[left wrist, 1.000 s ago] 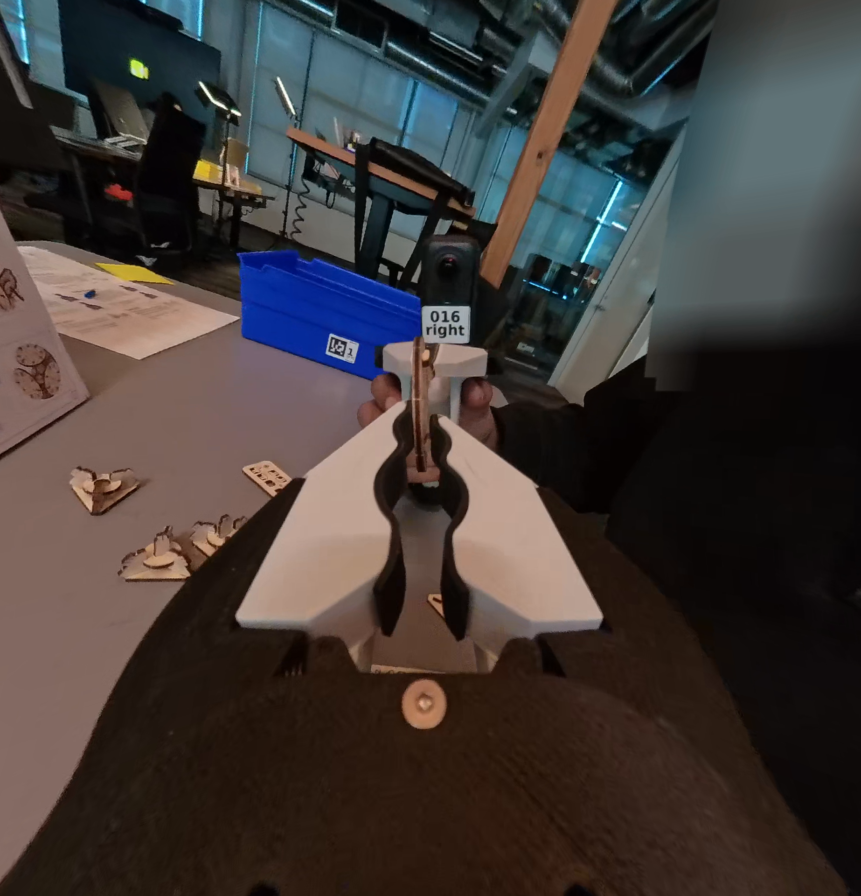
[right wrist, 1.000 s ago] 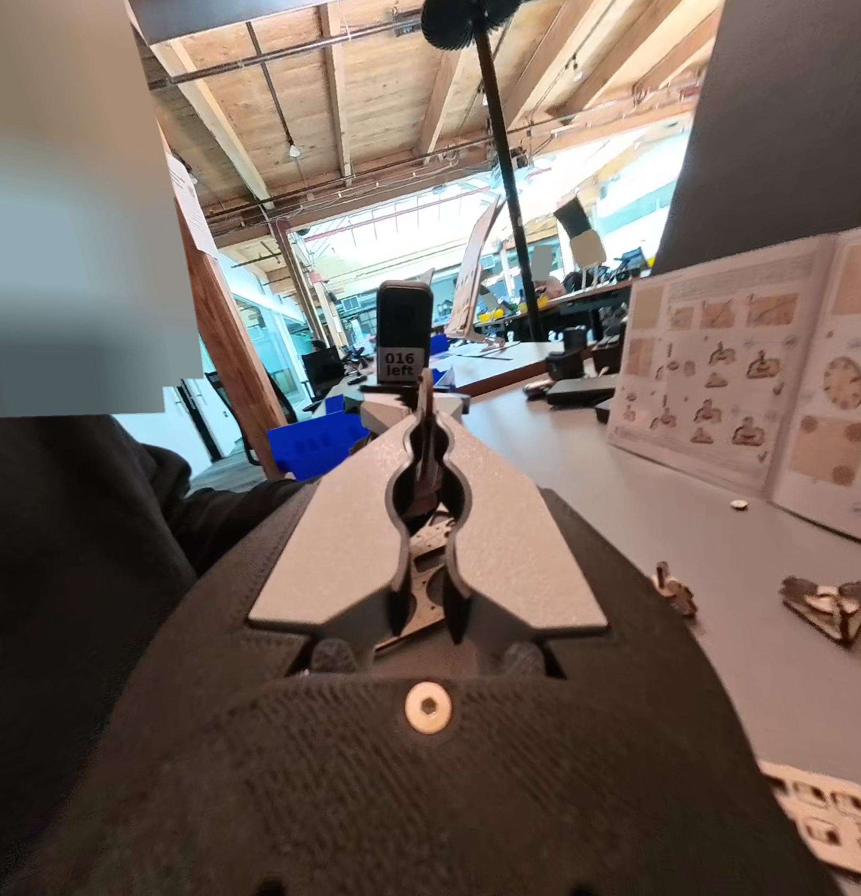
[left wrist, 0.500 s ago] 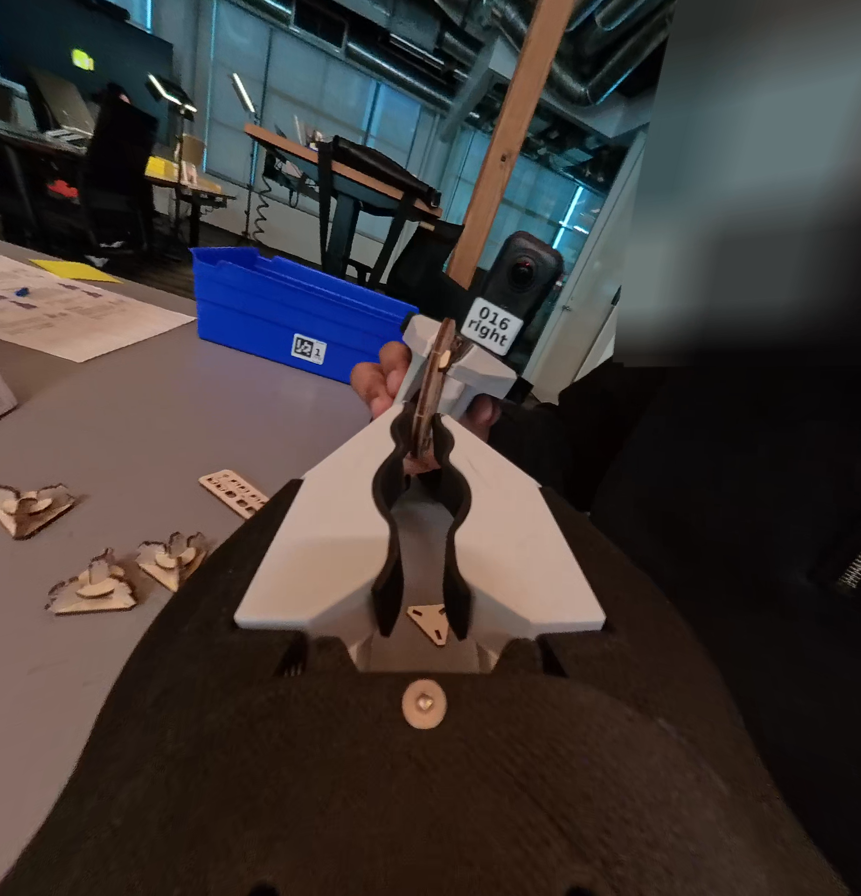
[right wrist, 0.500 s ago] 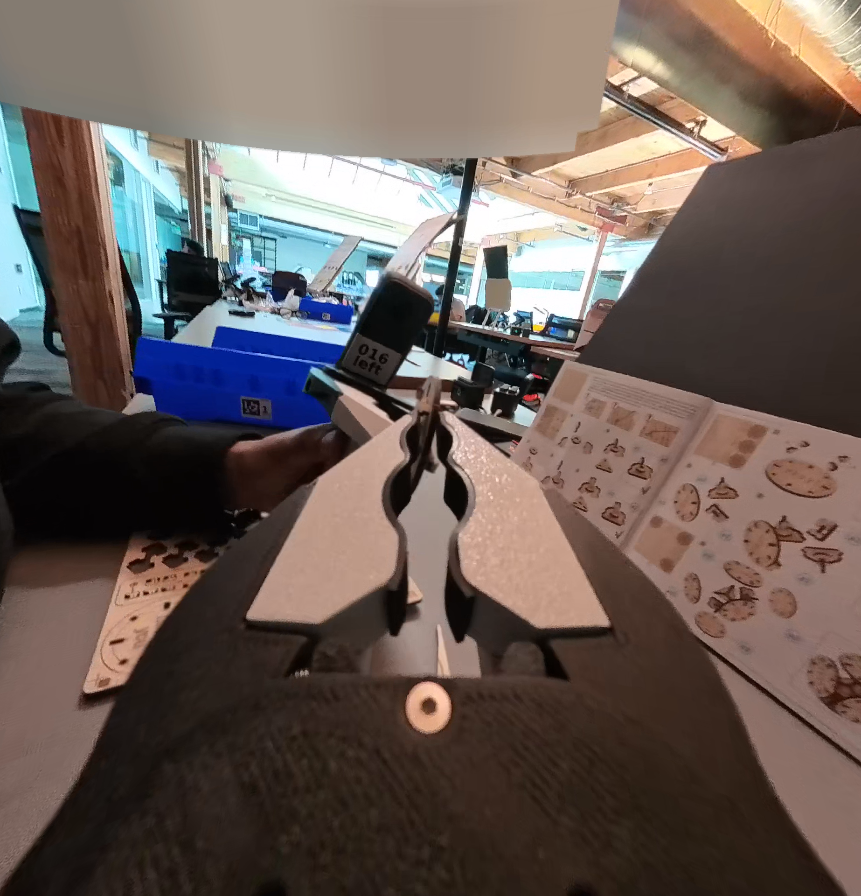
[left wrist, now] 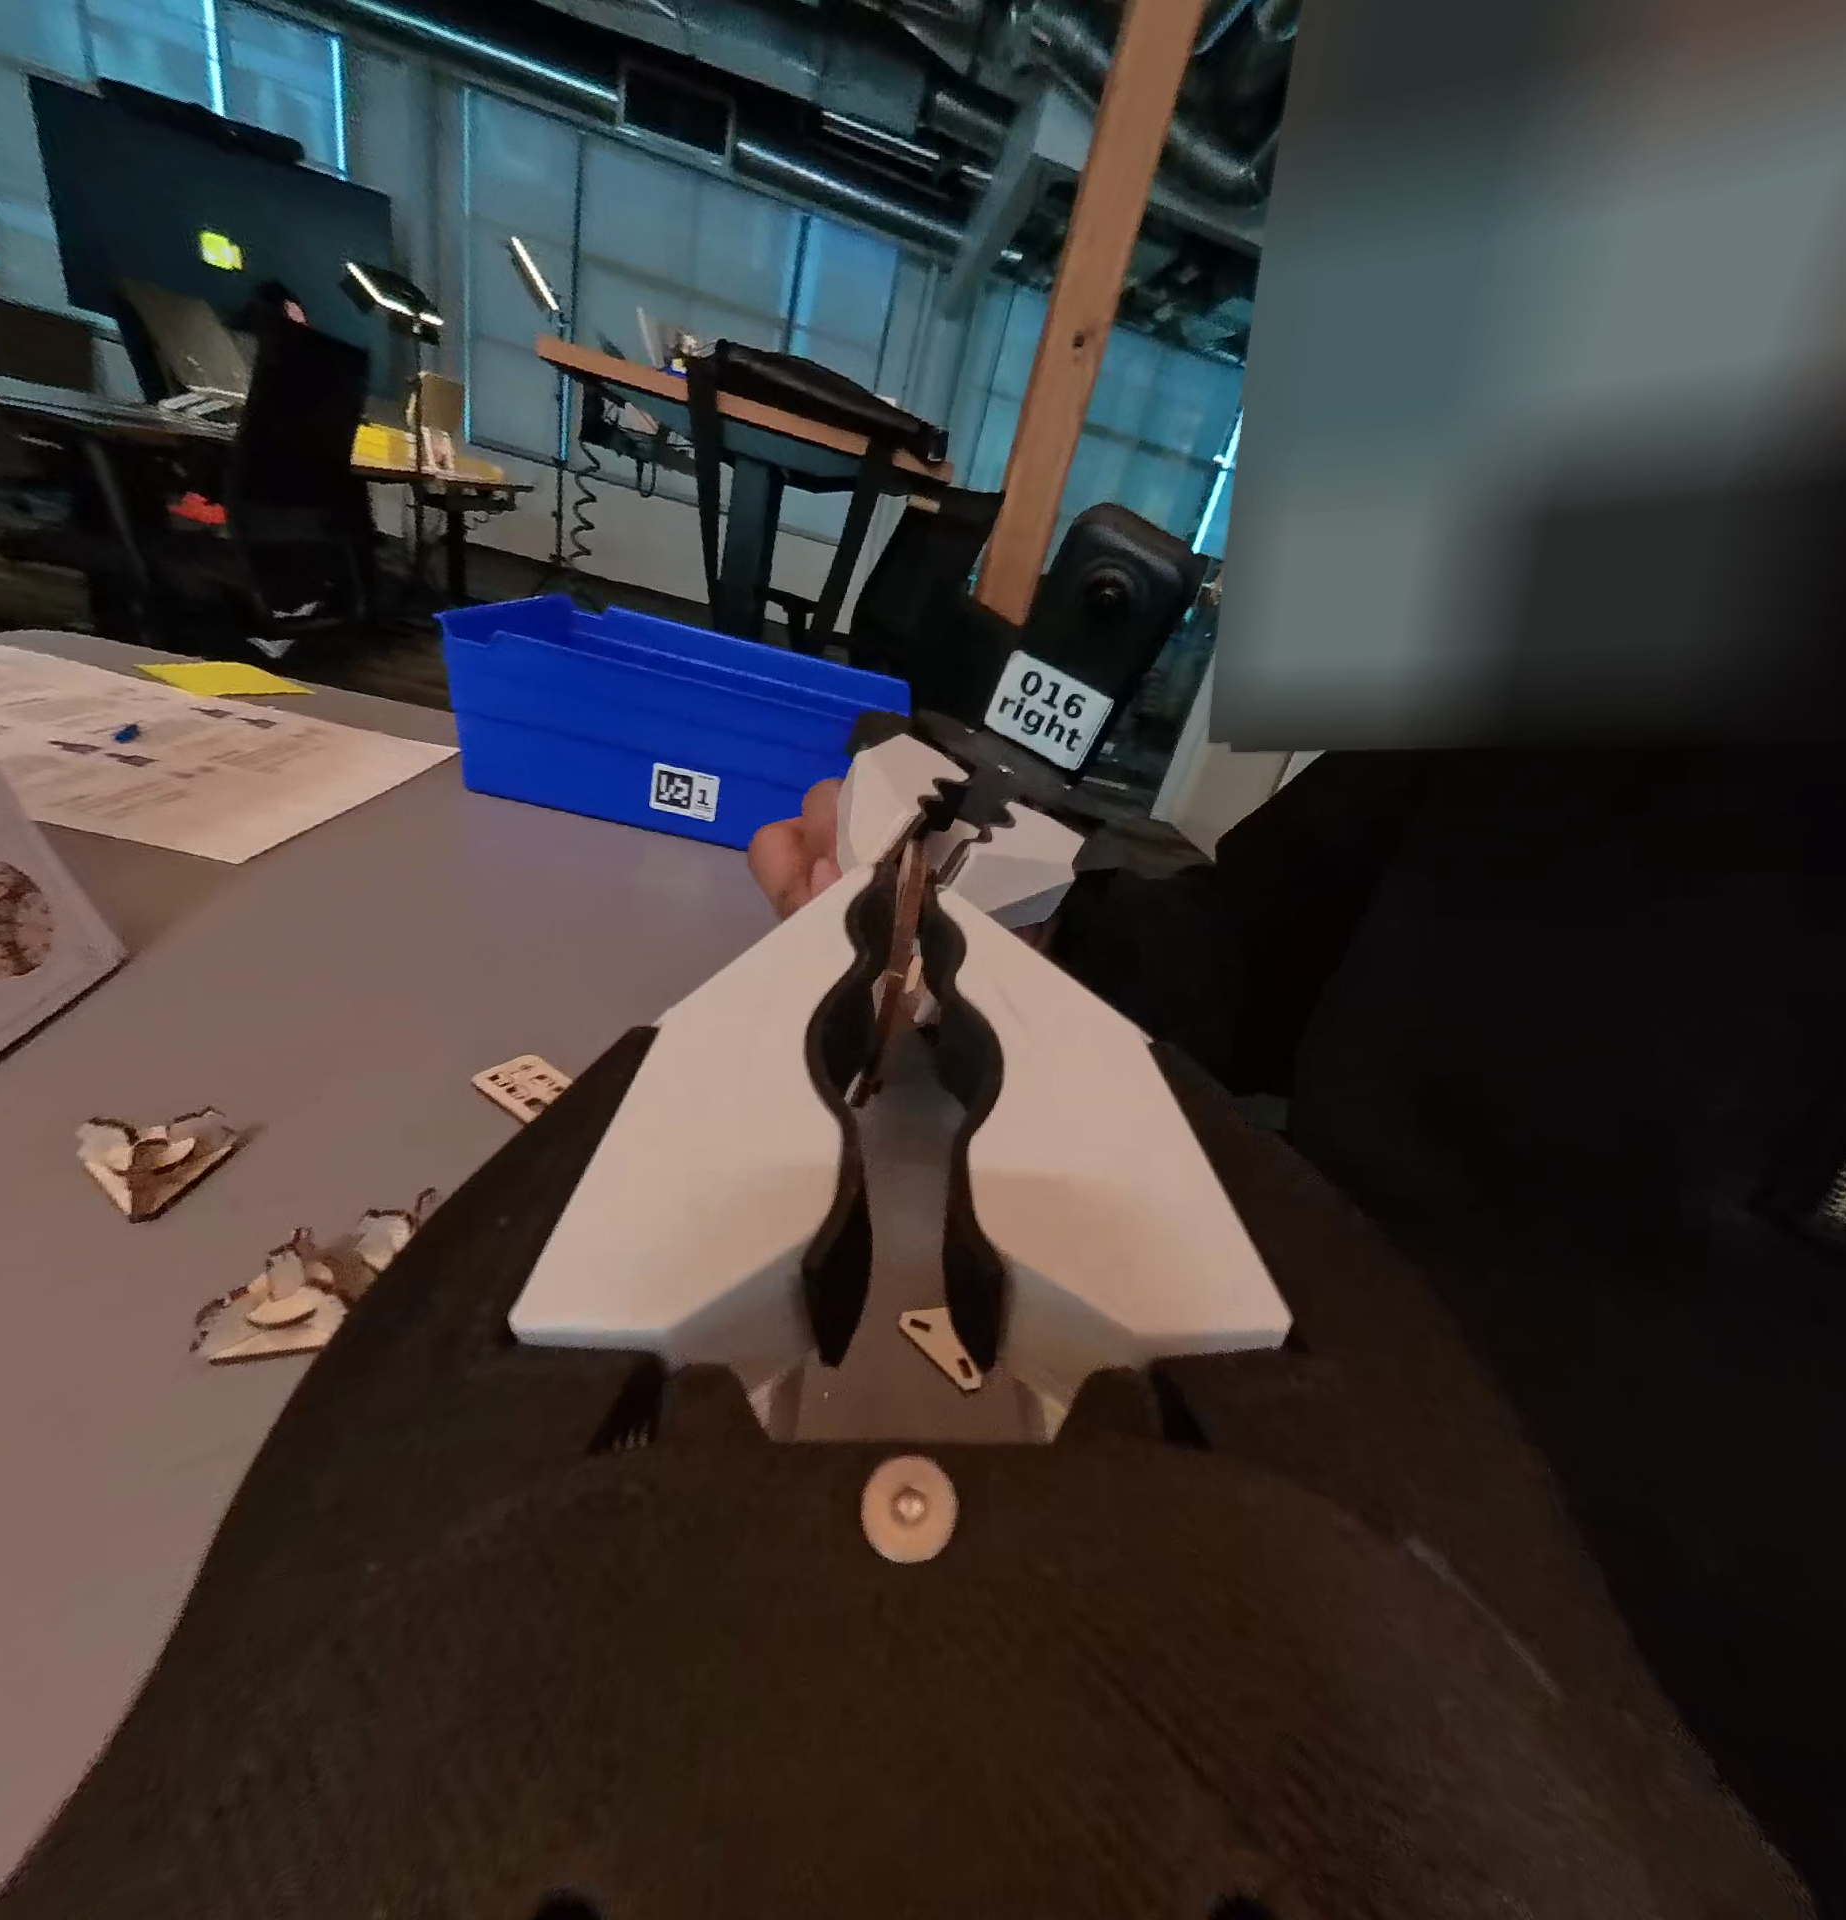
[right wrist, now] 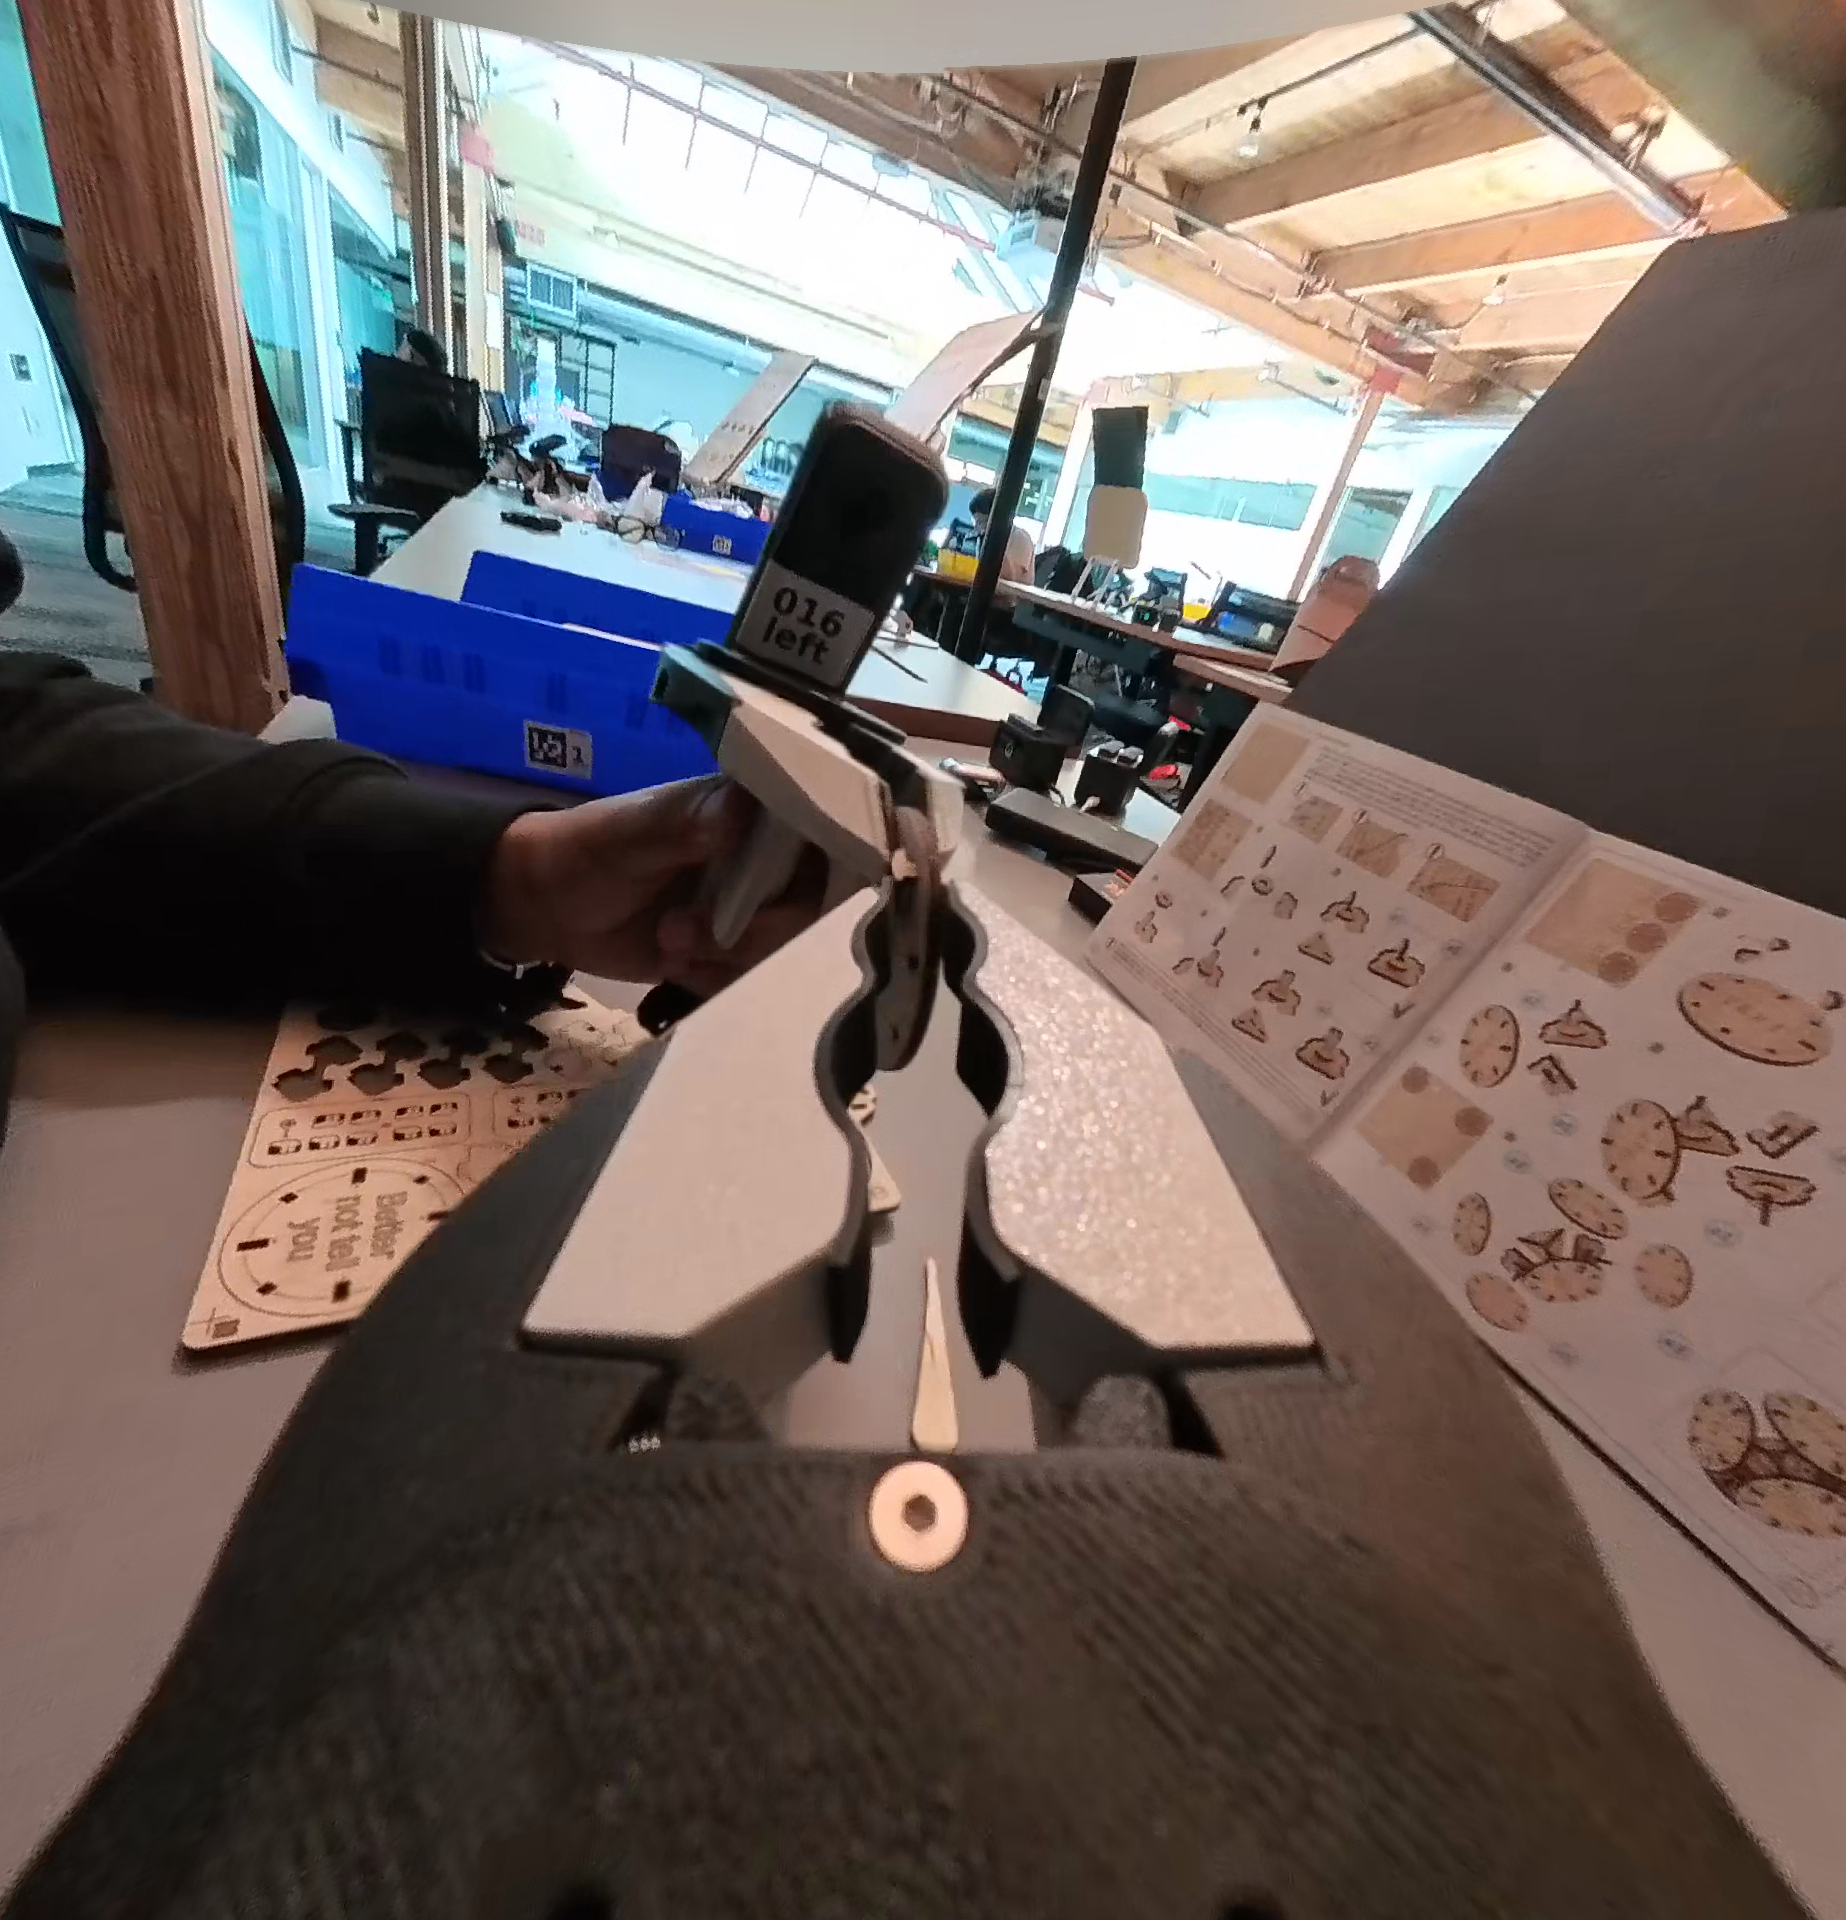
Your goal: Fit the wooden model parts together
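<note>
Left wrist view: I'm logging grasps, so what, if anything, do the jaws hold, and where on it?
A thin wooden piece, seen edge-on, pinched at its near end by the left gripper; the right gripper meets its far end.

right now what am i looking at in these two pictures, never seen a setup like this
A person holds two hand-held gripping devices, each carrying its own camera that looks along its fingers. One picture is from the left tool, the other from the right tool; each also shows the other. They meet tip to tip, both closed on one thin wooden piece. On the grey table lie small wooden assemblies, a cut-out wooden sheet, an open instruction booklet and a blue bin.
</note>
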The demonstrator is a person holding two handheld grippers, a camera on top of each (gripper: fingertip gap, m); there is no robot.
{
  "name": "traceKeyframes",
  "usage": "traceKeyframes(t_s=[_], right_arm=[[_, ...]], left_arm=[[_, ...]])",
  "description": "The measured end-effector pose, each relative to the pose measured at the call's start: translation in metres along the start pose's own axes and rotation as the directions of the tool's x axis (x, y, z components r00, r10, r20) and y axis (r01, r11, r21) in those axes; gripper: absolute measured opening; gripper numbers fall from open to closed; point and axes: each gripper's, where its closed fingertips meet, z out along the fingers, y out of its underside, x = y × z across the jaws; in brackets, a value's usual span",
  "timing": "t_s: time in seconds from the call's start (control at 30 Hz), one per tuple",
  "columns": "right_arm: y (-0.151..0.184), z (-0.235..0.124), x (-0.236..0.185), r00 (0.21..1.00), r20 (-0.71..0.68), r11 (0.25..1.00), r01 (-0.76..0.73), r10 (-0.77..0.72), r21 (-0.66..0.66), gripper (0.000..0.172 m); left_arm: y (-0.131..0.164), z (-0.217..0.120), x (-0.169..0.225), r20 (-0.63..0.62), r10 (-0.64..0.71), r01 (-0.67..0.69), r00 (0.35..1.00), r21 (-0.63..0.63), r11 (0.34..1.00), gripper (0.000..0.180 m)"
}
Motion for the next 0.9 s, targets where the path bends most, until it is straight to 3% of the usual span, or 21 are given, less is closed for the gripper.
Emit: traceKeyframes(t_s=[0.53, 0.7, 0.9], right_arm=[[-0.022, -0.007, -0.006, 0.999, -0.017, 0.989, 0.041, -0.039, 0.144, 0.016], [-0.023, -0.007, -0.007, 0.999, -0.020, 0.987, 0.048, -0.046, 0.151, 0.007], [-0.024, -0.008, -0.007, 0.996, -0.035, 0.986, 0.088, -0.084, 0.143, 0.006]], left_arm=[[-0.005, 0.004, 0.011, -0.133, -0.147, 0.158, 0.980, 0.077, 0.984, 0.001], [-0.007, 0.003, 0.012, -0.146, -0.162, 0.176, 0.976, 0.091, 0.980, 0.000], [-0.007, 0.003, 0.013, -0.153, -0.171, 0.186, 0.973, 0.090, 0.978, 0.000]])
